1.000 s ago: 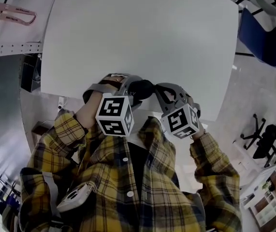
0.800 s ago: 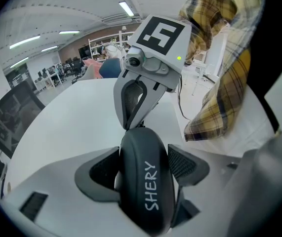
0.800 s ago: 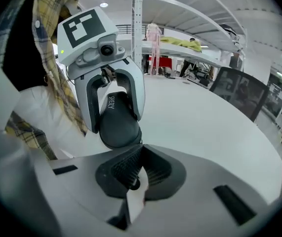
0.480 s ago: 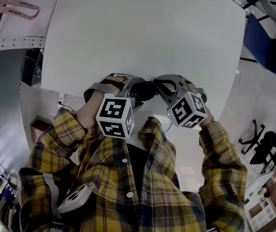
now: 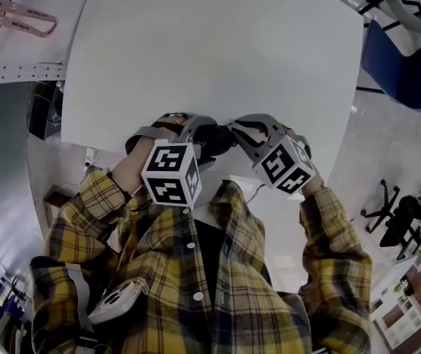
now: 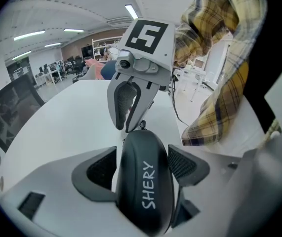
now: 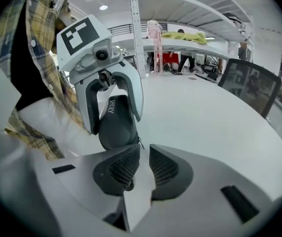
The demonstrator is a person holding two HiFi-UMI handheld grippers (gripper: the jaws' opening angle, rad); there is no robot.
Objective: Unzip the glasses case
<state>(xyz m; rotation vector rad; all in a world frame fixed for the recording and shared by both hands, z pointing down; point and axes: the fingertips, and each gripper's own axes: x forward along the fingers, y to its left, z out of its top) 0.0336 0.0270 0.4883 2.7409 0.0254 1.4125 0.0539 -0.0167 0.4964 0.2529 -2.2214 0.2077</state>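
Observation:
A black glasses case (image 6: 145, 181) printed SHERY is clamped between the jaws of my left gripper (image 6: 143, 164), which is shut on it over the near edge of the white table (image 5: 217, 50). The case's zipper pull (image 6: 141, 126) sticks out at its far end. My right gripper (image 7: 141, 157) faces that end with its jaws a narrow gap apart, and the zipper pull (image 7: 140, 143) sits at the mouth of the gap, by the left fingertip. In the head view the case (image 5: 214, 135) shows dark between the left gripper (image 5: 199, 135) and the right gripper (image 5: 232, 129).
The table's front edge runs just under both grippers, close to the person's checked shirt (image 5: 195, 286). A pink strap (image 5: 18, 17) lies on the neighbouring surface at far left. A blue seat (image 5: 409, 68) and a black office chair (image 5: 391, 205) stand off the table's right side.
The right gripper has moved up and left, closing in on the case's zipper end. The left gripper has kept the case almost still.

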